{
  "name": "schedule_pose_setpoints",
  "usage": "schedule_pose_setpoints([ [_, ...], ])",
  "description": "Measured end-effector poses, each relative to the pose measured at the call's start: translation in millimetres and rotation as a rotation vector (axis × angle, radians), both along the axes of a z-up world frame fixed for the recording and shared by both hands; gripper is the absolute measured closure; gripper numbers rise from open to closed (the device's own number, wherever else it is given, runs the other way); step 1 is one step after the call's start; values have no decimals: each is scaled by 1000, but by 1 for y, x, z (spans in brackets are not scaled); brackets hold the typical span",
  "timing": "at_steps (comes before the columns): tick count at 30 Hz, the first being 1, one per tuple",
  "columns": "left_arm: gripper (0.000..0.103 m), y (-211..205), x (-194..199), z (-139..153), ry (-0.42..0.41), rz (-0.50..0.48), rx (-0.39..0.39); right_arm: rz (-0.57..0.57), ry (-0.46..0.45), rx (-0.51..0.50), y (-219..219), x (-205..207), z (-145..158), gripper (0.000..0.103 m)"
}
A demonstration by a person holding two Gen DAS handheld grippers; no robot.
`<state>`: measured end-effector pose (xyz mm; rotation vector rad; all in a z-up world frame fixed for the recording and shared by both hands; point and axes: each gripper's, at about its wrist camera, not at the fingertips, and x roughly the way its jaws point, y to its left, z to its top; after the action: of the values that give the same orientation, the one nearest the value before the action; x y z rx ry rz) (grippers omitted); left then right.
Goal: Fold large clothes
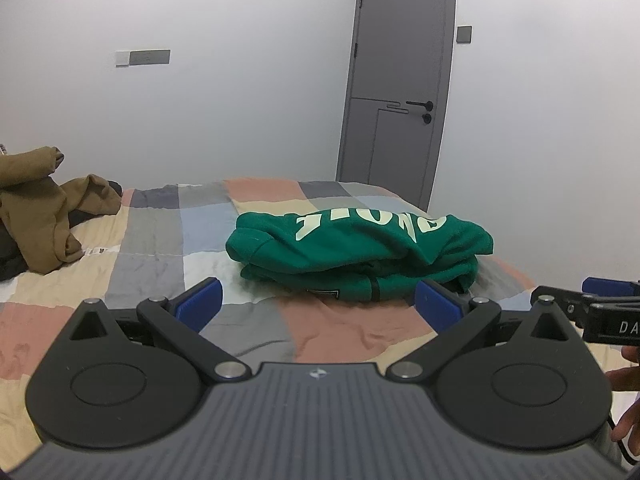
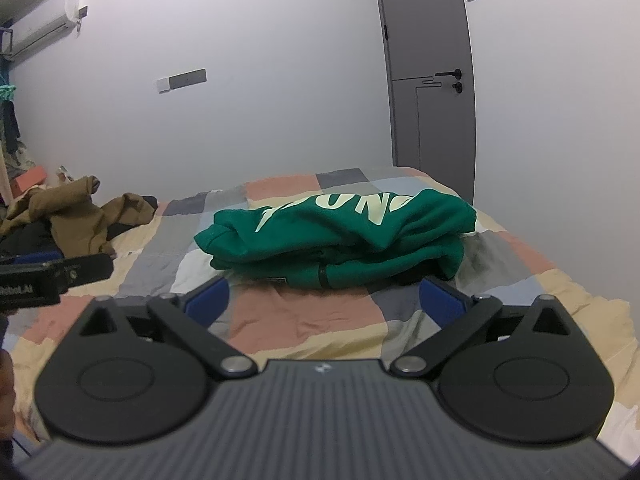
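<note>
Green fabric with pale block lettering makes up the folded sweatshirt [image 1: 360,252], which lies as a thick, layered bundle on the bed [image 1: 160,248], toward the far right part of the patchwork cover of grey, peach, cream and pale blue squares. The left claw [image 1: 318,304] hangs above the near part of the cover with its blue pads spread wide apart and nothing between them; the sweatshirt lies just beyond its fingertips, apart from them. The right claw [image 2: 324,300] stands just as wide, its blue pads bare, and the sweatshirt's near edge sits just past them without touching. Each claw shows at the edge of the other's view, so they sit side by side. A brown garment [image 1: 44,208] lies crumpled at the far left of the bed, well apart from the sweatshirt, with some dark clothing beside it. Behind the bed is a plain white wall with a grey door [image 1: 400,80] on the right, and an air conditioner [image 2: 44,28] is mounted high on the left.
</note>
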<state>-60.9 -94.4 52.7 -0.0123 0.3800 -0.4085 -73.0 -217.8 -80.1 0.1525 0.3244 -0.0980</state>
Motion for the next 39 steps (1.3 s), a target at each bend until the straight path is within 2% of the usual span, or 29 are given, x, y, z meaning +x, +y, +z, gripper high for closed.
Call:
schedule_pose_setpoints([
  [5, 0, 4, 0, 2, 5, 2, -27, 5, -1, -8, 0, -1, 2, 0],
  [39, 0, 8, -15, 9, -18, 10, -42, 9, -4, -12, 1, -1, 6, 0],
])
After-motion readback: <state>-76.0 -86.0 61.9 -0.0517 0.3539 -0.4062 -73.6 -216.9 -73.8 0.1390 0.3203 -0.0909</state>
